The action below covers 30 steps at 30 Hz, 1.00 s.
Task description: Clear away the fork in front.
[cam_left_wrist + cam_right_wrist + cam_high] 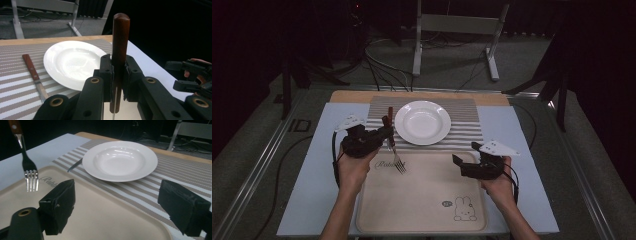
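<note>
My left gripper (387, 133) (118, 75) is shut on the wooden handle of a fork (397, 157) (121, 42). The fork (30, 173) hangs tines down just above the far left corner of the beige tray (422, 200) (100, 217). A white deep plate (422, 122) (72, 62) (120, 160) rests on a striped placemat (462, 107) (15, 85) (180, 170). A wooden-handled knife (35, 76) (75, 165) lies on the mat beside the plate's left rim. My right gripper (466, 154) (121, 205) stands open over the tray's right far corner, holding nothing.
The tray, printed with a rabbit (464, 209), sits on a pale blue sheet (312, 180) covering the table. Beyond the wooden far edge are floor cables (382, 70) and a metal stand (452, 30). In the left gripper view the other gripper (192, 75) shows at right.
</note>
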Available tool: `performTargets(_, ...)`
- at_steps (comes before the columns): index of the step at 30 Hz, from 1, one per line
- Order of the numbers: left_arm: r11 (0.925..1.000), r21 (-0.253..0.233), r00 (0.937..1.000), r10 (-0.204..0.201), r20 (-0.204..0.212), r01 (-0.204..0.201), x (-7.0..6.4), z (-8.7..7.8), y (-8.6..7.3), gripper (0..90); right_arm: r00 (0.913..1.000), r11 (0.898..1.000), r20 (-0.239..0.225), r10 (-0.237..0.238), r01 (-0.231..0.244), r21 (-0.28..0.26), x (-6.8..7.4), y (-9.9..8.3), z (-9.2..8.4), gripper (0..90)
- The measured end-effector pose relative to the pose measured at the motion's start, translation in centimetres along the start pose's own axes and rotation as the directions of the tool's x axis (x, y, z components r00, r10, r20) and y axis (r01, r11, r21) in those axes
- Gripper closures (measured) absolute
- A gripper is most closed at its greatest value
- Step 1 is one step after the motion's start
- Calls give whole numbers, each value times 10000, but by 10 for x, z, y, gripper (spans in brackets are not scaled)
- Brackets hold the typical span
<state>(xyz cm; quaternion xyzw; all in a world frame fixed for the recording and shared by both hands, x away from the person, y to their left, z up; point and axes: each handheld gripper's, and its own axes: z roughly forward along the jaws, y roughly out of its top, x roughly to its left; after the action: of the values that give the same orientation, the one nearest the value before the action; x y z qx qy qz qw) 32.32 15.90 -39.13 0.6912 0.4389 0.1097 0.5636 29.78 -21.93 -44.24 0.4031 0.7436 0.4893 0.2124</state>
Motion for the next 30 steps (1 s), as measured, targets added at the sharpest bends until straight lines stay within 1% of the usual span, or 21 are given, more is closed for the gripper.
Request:
performTargets(8, 9992, 341, 9997, 216, 134, -220, 8, -9, 1, 801, 9999, 9999, 74, 81, -81, -73, -4, -1, -1, 148)
performTargets(14, 9976, 585, 9992, 368, 178, -378, 10, -14, 1, 801, 9998, 9998, 140, 138, -136, -128, -6, -1, -2, 148)
performTargets(16, 9962, 738, 9987, 446, 243, -463, 10, -16, 0, 801, 9997, 9998, 170, 148, -146, -150, -8, -1, -3, 148)
performTargets(22, 9931, 1057, 9981, 464, 406, -505, 10, -20, -2, 801, 9996, 9996, 200, 193, -189, -198, -9, -1, -5, 148)
performTargets(25, 9901, 1284, 9978, 508, 428, -559, 9, -22, -4, 801, 9996, 9996, 226, 194, -189, -205, -10, -1, -5, 148)
performTargets(30, 9867, 1557, 9978, 390, 538, -470, 10, -27, -9, 801, 9995, 9996, 260, 180, -174, -231, -10, -1, -5, 149)
